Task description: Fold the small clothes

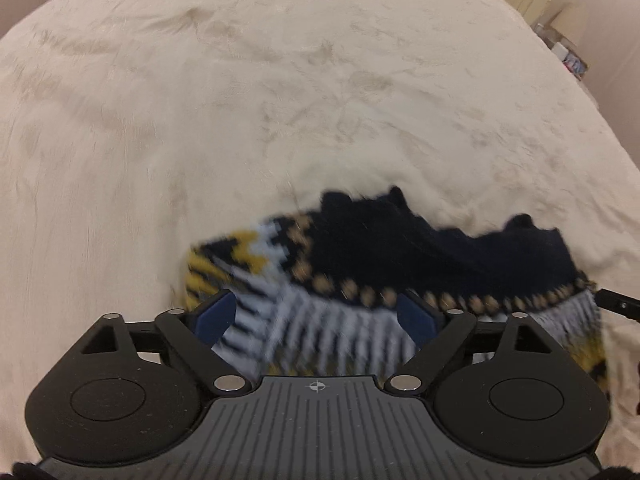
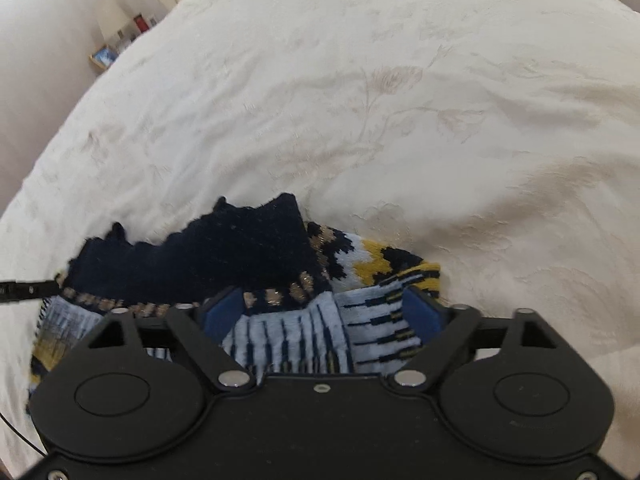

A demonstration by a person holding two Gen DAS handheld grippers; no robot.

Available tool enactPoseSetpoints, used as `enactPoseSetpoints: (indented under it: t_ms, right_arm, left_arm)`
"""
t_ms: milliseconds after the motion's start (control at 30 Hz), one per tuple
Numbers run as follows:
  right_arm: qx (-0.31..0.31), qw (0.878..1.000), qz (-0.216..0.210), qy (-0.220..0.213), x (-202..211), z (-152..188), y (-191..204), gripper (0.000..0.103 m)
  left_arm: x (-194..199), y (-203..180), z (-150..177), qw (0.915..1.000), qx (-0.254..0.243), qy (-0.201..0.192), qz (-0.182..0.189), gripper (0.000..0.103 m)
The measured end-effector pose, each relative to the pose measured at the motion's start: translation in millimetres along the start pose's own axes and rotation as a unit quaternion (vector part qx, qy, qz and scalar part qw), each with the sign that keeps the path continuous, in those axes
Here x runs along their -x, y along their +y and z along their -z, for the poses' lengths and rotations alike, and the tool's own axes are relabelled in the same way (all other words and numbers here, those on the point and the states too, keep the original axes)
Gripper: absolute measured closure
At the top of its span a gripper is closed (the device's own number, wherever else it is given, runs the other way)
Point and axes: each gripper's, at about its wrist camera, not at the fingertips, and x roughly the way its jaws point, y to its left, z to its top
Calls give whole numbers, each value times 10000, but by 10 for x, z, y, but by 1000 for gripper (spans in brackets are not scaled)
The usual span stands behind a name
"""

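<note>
Left wrist view: the left hand-held gripper (image 1: 316, 314) gapes wide over a patterned knit garment (image 1: 400, 256) on the bed (image 1: 240, 100), gripping nothing. The right hand-held gripper (image 2: 322, 312) likewise stands wide apart, empty.

I see a bed (image 1: 280, 80) below me, spread with a cream cover (image 2: 440, 100) that bears a faint woven flower pattern and a few soft creases. One thing lies directly on it: a small knitted garment (image 1: 400, 248), navy along its scalloped far edge, with a tan dotted band and pale blue, white and mustard patterning nearer me. From my left it sits at about five o'clock on the bed; from my right, at about seven o'clock.
</note>
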Motion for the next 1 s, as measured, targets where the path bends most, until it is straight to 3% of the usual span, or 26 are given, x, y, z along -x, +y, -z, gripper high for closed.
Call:
enactPoseSetpoints:
  t_ms: [100, 500, 700, 800, 1000]
  right_arm:
    - [-115, 9999, -64, -51, 152, 84, 7, 0]
    - [-609, 9980, -133, 68, 465, 568, 31, 0]
    - [-730, 9970, -194, 182, 555, 753, 0, 0]
    - [-806, 9963, -208, 216, 579, 820, -32, 0]
    - [-906, 9951, -253, 311, 589, 890, -134, 0]
  left_arm:
    - [70, -80, 132, 9997, 148, 155, 76, 12]
    - [-44, -814, 404, 9978, -382, 485, 226, 12]
    - [-454, -1017, 370, 9952, -596, 744, -220, 12]
    - [-629, -1073, 379, 9914, -875, 850, -480, 1]
    - [-759, -1080, 382, 9865, -1143, 936, -712, 0]
